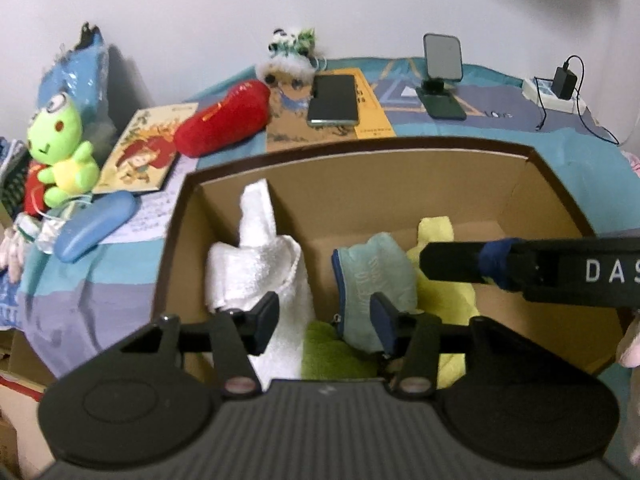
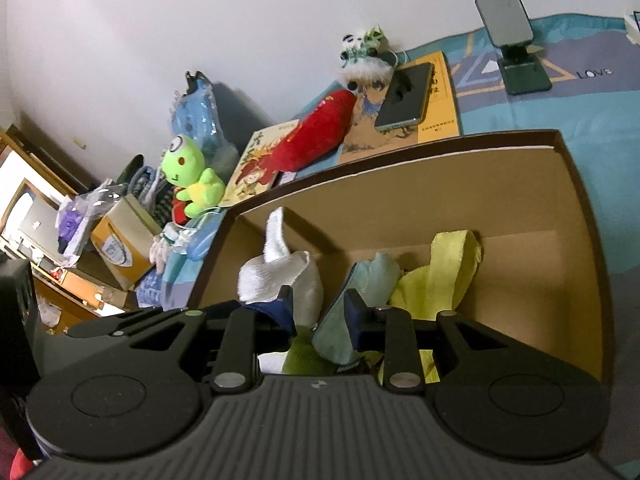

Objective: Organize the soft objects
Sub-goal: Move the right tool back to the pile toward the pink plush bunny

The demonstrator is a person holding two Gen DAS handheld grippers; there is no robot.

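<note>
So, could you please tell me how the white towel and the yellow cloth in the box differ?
The white towel sits at the left end of the box; the yellow cloth sits toward the right. The white towel is thick, fluffy terry, rolled into a bundle with one end sticking up; the yellow cloth looks thinner and smoother, lying loosely crumpled. Both are soft and already inside the box, flanking a light blue cloth.
</note>
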